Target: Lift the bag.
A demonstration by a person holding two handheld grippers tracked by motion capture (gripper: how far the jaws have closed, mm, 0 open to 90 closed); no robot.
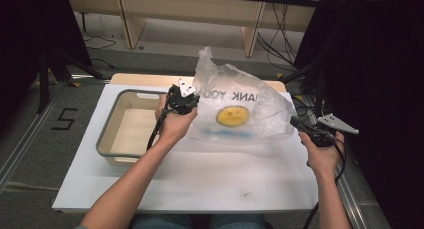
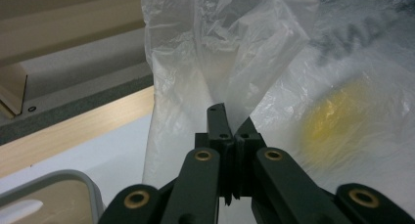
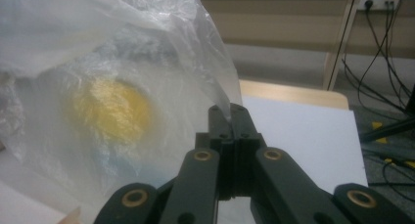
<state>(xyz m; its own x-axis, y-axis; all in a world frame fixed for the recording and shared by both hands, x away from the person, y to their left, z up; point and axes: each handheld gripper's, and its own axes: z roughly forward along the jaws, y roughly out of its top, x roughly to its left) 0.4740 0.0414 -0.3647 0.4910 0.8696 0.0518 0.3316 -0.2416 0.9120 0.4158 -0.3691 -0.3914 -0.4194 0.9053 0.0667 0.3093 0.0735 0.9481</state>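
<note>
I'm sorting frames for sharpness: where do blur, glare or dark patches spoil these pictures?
High view: both side edges fall into black, and the plastic bag looks soft. Left gripper view: the bag's yellow patch is smeared, the jaws crisp. Right gripper view: bag film blown out at top left.

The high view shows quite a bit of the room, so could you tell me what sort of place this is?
Probably a lab or workshop set up for recording: a white tabletop on a carpeted floor, loose cables by wooden furniture behind it, and a "5" taped on the floor.

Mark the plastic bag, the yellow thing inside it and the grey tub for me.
plastic bag (image 1: 265,106), high view, its right half.
yellow thing (image 1: 233,116), high view, its middle, seen through the bag.
grey tub (image 1: 106,131), high view, its left rim.
</note>
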